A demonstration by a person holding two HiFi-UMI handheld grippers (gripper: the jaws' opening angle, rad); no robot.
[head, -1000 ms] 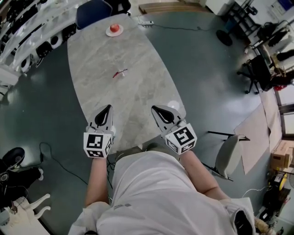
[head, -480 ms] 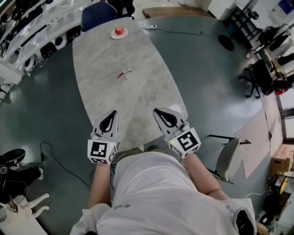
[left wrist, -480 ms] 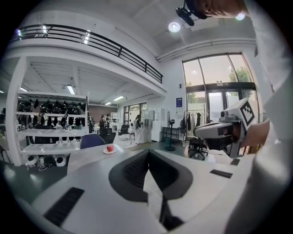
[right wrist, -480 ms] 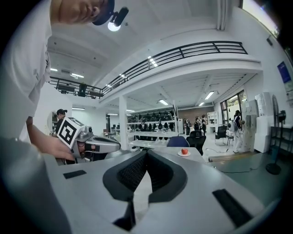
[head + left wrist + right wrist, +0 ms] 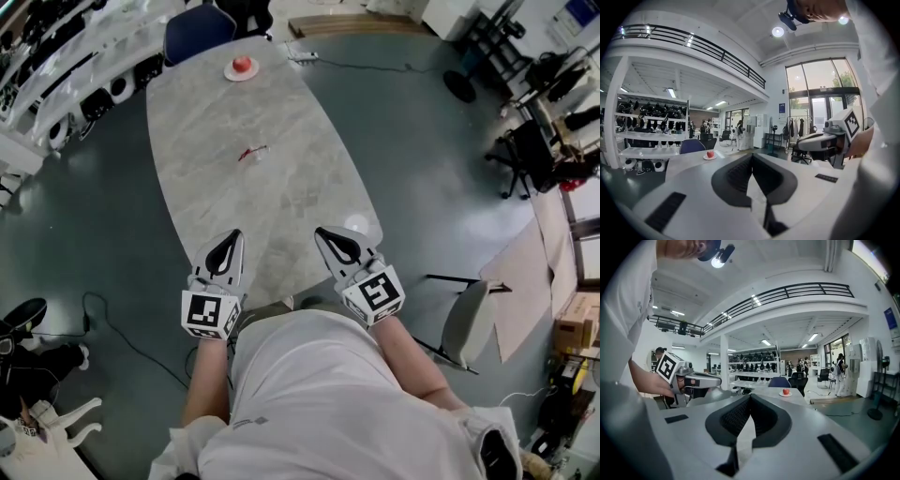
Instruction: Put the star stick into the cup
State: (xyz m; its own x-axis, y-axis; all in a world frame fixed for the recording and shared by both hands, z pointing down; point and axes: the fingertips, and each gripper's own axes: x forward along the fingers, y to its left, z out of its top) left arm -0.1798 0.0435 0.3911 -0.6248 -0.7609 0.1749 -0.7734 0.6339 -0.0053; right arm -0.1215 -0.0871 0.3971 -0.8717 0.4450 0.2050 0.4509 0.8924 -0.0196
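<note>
The star stick [image 5: 253, 151], a thin red piece, lies on the marble table [image 5: 281, 187] well ahead of both grippers. A pale round thing [image 5: 357, 223], possibly the cup, sits at the table's near right edge beside my right gripper [image 5: 321, 231]. My left gripper [image 5: 234, 234] hovers over the near end of the table. Both have their jaws together and nothing between them, as the left gripper view [image 5: 751, 155] and the right gripper view [image 5: 750, 396] also show.
A red apple on a small plate [image 5: 242, 66] stands at the table's far end, with a blue chair [image 5: 195, 26] behind it. A grey chair [image 5: 466, 319] is at the right. Cables run across the floor, and shelves line the left side.
Both grippers have drawn slightly back toward my body and the view has shifted a little. Nothing was taken hold of or let go.
</note>
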